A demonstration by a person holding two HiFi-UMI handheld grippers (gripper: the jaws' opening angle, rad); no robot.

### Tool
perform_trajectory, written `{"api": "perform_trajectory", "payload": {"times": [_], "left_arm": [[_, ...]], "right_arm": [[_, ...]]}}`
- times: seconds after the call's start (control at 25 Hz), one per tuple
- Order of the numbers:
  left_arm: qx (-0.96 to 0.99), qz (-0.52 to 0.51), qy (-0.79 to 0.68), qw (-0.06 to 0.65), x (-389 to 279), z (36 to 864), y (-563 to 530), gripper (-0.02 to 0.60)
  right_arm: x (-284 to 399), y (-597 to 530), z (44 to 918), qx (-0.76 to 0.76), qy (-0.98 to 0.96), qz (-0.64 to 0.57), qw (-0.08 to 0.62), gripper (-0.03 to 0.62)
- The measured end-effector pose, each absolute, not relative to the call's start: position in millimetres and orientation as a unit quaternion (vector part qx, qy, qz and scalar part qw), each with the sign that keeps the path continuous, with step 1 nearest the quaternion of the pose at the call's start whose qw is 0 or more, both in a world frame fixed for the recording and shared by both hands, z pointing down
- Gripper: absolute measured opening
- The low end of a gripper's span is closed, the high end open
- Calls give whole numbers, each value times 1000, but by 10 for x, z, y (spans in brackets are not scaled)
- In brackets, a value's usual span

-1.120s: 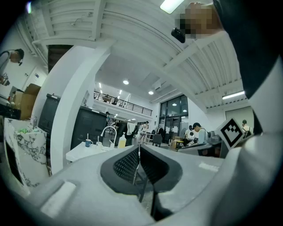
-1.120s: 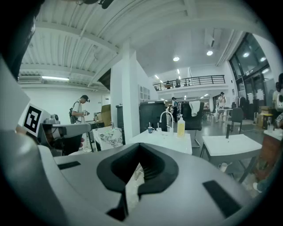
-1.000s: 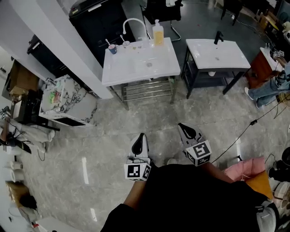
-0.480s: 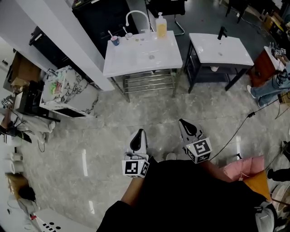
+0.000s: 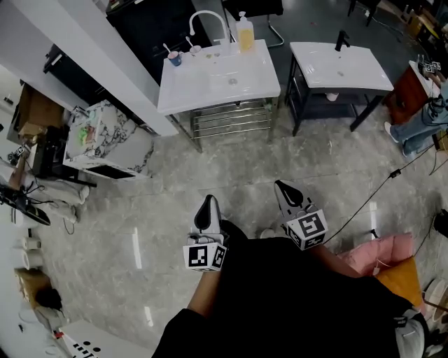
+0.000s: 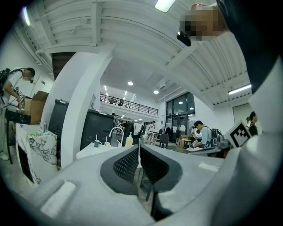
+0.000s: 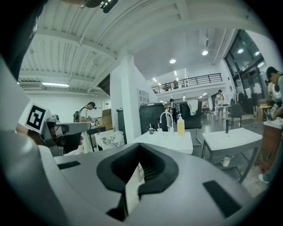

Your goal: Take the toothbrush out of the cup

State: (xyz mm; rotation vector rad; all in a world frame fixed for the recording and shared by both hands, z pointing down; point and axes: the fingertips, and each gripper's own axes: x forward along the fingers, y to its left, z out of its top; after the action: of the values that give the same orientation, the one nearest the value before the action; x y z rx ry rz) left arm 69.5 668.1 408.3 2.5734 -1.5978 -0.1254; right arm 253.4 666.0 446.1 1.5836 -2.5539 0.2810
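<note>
On the open floor [image 5: 175,175], well back from the bench [image 5: 210,91].

- Left gripper [image 5: 208,203]: jaws pressed together, nothing between them. Own view looks level along the closed jaws toward the bench.
- Right gripper [image 5: 283,189]: just beside the left, a little further forward. Jaws meet at the tips, nothing held.
- Both grippers are held close in front of the person's dark top and are touching nothing.
- Bench: white top with a sunken basin, on a metal frame with a slatted shelf under it. It stands against the dark wall, well apart from both grippers.
- Cup [image 5: 174,59]: small and blue, upright on the bench's back left corner.
- Toothbrush [image 5: 168,49]: stands in the cup and sticks up past the rim, tilted away from the tap. Too small to tell the bristles.
- Tap [image 5: 207,19]: white and arched, at the back edge, right of the cup.
- Bottle [image 5: 244,36]: yellow, with a pump top, just right of the tap.
- Second basin [image 5: 339,66]: white on a black frame, right of the bench, with a gap between them.
</note>
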Motion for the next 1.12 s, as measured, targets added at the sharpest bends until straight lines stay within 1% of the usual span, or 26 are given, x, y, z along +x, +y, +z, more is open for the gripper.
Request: {"api": "perform_trajectory", "payload": {"times": [0.16, 0.44, 0.6, 0.92, 1.12], "left_arm": [[850, -50, -518, 75, 741, 4169, 6582, 21], [852, -35, -518, 73, 685, 4344, 5967, 21], [831, -43, -551, 61, 400, 4290, 5516, 21], [826, -58, -555, 76, -174, 4179, 4558, 21], [832, -54, -544, 97, -617, 4317, 3966, 21]], "right_arm": [[2542, 6622, 4590, 527, -839, 120, 62, -3], [2573, 6252, 4672, 539, -829, 133, 72, -3], [2553, 5844, 4628, 549, -821, 131, 87, -3], [2140, 4948, 4559, 549, -817, 139, 107, -3], [1837, 4324, 4595, 560, -807, 141, 126, -3]]}}
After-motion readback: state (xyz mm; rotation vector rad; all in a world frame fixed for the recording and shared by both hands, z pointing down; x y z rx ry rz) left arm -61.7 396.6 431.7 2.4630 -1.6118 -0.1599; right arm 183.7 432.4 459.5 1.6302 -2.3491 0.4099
